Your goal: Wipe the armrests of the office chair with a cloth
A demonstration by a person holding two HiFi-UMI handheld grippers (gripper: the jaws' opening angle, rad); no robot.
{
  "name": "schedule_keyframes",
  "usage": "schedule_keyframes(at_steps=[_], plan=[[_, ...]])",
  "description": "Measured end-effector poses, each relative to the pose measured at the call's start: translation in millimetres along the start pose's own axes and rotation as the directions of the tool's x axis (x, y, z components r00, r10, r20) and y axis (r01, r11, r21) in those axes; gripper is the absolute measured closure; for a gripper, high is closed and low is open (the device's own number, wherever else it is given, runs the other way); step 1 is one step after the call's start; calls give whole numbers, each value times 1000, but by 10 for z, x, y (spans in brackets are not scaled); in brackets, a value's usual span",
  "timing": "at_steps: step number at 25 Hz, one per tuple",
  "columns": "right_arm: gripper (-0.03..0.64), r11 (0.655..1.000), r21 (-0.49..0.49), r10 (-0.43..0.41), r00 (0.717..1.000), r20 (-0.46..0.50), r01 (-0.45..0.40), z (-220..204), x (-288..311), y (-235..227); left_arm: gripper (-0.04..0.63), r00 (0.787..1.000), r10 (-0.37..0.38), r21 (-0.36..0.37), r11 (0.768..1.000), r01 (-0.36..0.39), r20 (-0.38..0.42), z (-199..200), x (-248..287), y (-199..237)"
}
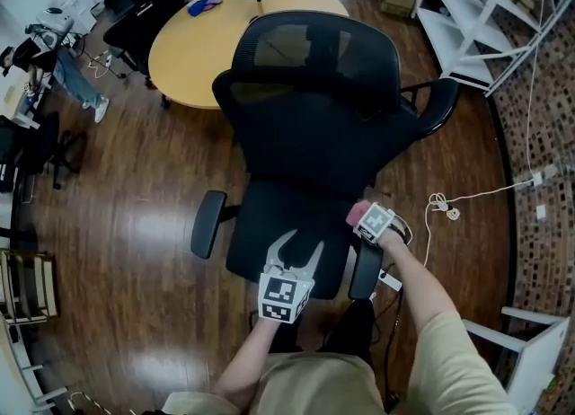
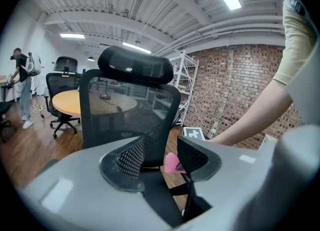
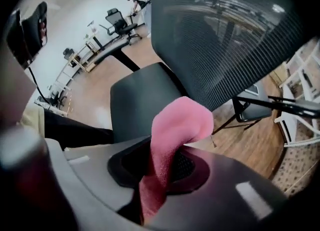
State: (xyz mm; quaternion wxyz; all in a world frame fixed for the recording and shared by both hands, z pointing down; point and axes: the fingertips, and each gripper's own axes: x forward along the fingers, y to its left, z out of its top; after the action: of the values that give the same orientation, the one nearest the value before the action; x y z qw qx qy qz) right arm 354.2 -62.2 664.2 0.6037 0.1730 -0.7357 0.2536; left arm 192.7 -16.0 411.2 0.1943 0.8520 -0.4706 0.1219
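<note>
A black mesh office chair (image 1: pixel 314 90) faces me in the head view, with its left armrest (image 1: pixel 207 224) and right armrest (image 1: pixel 366 269) on either side of the seat (image 1: pixel 274 225). My right gripper (image 1: pixel 370 222) hovers just above the back end of the right armrest, shut on a pink cloth (image 1: pixel 357 214). In the right gripper view the cloth (image 3: pixel 172 130) bulges out of the gripper (image 3: pixel 160 162). My left gripper (image 1: pixel 296 256) is open and empty over the seat's front. In the left gripper view this gripper (image 2: pixel 157 157) points at the backrest (image 2: pixel 125 120), and the cloth (image 2: pixel 171 163) shows between its jaws.
A round wooden table (image 1: pixel 193 45) stands behind the chair, with another black chair (image 1: pixel 144 9) beside it. White shelving (image 1: pixel 476 9) fills the back right. A white cable (image 1: pixel 449 207) lies on the wooden floor to the right. A person (image 1: pixel 72 76) stands far left.
</note>
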Motion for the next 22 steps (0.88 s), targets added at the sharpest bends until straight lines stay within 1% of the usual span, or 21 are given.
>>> schedule_keyframes(at_steps=[2, 4, 5, 6, 8, 11, 14, 17, 22], plan=[[544, 999, -49, -28, 997, -67, 24, 12, 97, 19, 405, 1000, 13, 5, 1000, -13, 0, -30, -73, 88], [543, 992, -112, -67, 993, -102, 55, 41, 147, 63, 400, 1000, 26, -8, 1000, -26, -7, -99, -138, 203], [543, 989, -139, -70, 991, -113, 54, 38, 165, 125, 400, 999, 34, -20, 999, -35, -11, -134, -169, 265], [543, 989, -148, -47, 991, -124, 28, 15, 189, 239, 400, 999, 43, -31, 999, -43, -14, -164, -200, 328], [543, 989, -136, 30, 989, -141, -50, -47, 238, 538, 397, 998, 59, -44, 997, -60, -14, -202, -253, 451], [543, 988, -130, 72, 991, -116, -87, -127, 268, 873, 397, 997, 79, -53, 995, -80, -6, -204, -285, 582], [544, 988, -86, 126, 990, -71, -132, -283, 276, 1254, 397, 997, 83, -59, 995, -83, -3, -194, -294, 621], [545, 983, -68, 167, 986, -20, -168, -437, 286, 1652, 397, 997, 71, -57, 996, -71, -2, -199, -290, 619], [546, 970, -38, 241, 970, 16, -241, -658, 259, 2140, 397, 999, 34, -54, 998, -35, -6, -211, -202, 505]])
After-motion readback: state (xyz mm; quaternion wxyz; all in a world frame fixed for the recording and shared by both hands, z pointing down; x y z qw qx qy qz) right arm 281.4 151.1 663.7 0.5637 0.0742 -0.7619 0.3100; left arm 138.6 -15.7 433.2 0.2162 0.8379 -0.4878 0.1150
